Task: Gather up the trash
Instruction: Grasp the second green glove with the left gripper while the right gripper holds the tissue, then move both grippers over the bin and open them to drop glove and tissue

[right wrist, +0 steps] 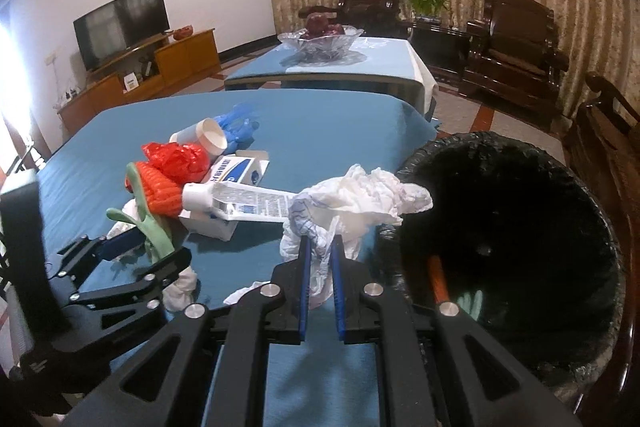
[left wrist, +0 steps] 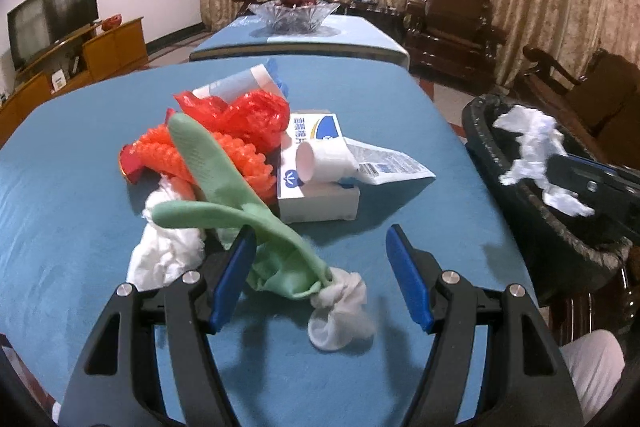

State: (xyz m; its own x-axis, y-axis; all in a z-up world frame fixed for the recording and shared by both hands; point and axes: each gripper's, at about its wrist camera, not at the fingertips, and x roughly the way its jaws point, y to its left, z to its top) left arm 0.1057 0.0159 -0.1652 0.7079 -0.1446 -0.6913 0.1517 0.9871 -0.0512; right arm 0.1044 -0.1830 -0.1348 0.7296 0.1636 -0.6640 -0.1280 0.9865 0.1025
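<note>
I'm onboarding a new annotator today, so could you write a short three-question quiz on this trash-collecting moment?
1. True or false: the right gripper is shut on the crumpled white plastic bag.
2. Which thing lies between the open left gripper's blue pads? A) long green rubber glove B) white paper cup C) red plastic bag
3. Fill in: the held bag hangs at the rim of the black-lined ____.

Key: 1 true; 2 A; 3 trash bin.
</note>
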